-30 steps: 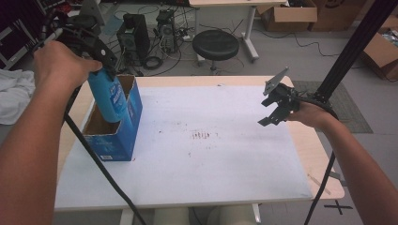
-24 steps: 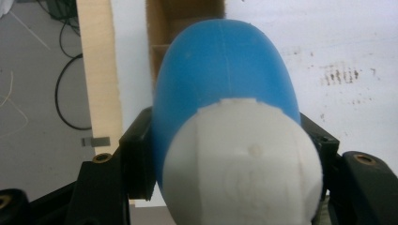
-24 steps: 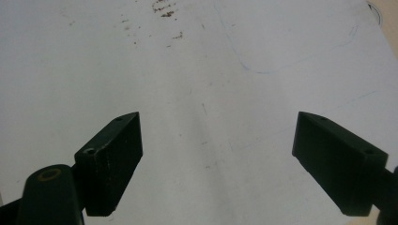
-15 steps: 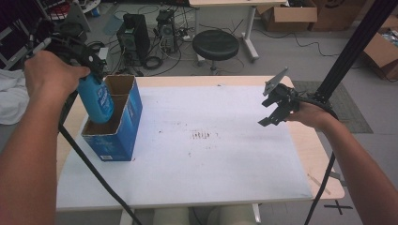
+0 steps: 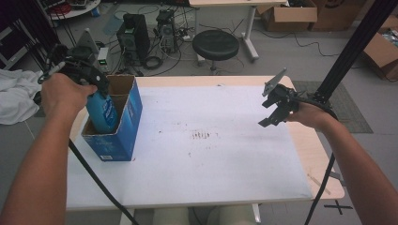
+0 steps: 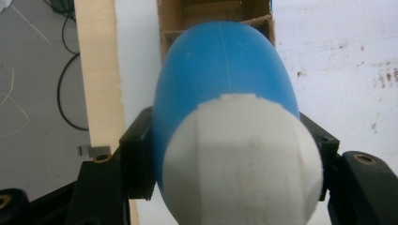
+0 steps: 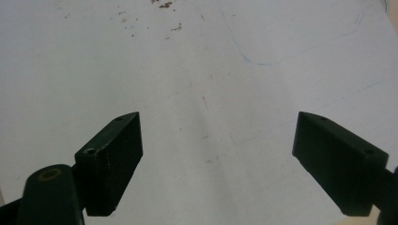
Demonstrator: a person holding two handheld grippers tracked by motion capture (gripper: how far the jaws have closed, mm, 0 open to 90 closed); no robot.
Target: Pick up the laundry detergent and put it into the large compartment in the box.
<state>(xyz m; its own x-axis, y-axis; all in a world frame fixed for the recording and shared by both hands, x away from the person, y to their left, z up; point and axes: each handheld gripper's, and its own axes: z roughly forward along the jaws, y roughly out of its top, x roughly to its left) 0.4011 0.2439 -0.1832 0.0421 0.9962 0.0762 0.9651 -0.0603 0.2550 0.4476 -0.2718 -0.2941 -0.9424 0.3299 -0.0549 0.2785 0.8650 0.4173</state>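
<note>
White table (image 5: 211,159), blue bottle (image 5: 102,111) now lower inside box (image 5: 123,136), left gripper (image 5: 87,77) clamped

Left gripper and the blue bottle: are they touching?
Touching. In the left gripper view, the left gripper has both jaws pressed against the blue bottle just below its white cap.

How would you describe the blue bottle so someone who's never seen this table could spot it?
Start at the white table and go to its left edge, where an open blue cardboard box stands. The blue bottle sticks up out of that box, clamped in the left tongs. It is the one rounded plastic thing there, with a white cap.
</note>
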